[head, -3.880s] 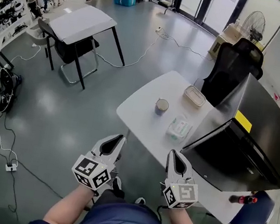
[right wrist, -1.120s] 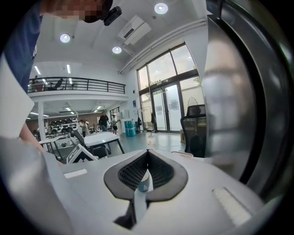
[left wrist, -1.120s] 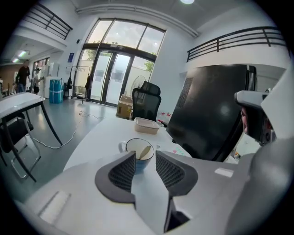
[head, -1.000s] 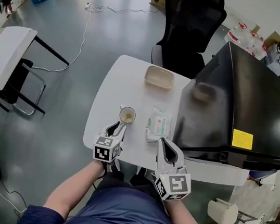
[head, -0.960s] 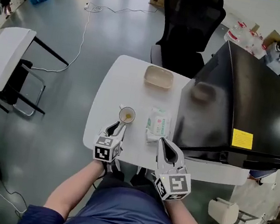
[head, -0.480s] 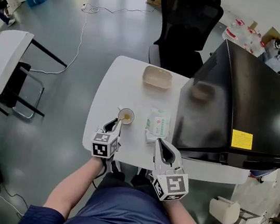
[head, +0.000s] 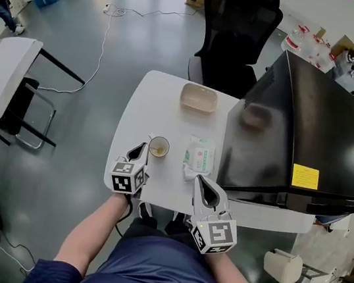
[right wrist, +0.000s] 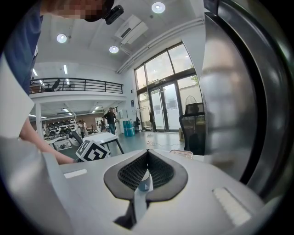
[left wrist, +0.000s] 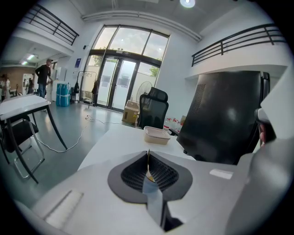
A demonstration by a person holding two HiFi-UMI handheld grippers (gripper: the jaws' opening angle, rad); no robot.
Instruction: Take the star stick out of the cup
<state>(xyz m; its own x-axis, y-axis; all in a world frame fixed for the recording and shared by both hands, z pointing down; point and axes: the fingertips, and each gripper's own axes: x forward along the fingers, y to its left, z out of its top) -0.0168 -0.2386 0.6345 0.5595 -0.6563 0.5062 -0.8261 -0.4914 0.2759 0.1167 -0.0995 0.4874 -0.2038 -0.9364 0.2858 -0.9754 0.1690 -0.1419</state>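
The right gripper (head: 199,180) hangs over the table's (head: 145,99) near edge, its jaws pressed together on nothing. The left gripper (head: 142,149), also closed and empty, sits just left of the cup (head: 159,146). The star stick (head: 159,147) shows only as yellow inside the cup. A shallow tub (head: 199,98) lies farther back.

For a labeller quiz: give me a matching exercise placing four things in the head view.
1 small round cup
2 shallow beige container
3 green-and-white wipes packet
4 black office chair

a on the floor beyond the white table
b at the table's far end
c between the cup and the black box
d near the table's front-left edge

Pairs: 1-d, 2-b, 3-c, 4-a
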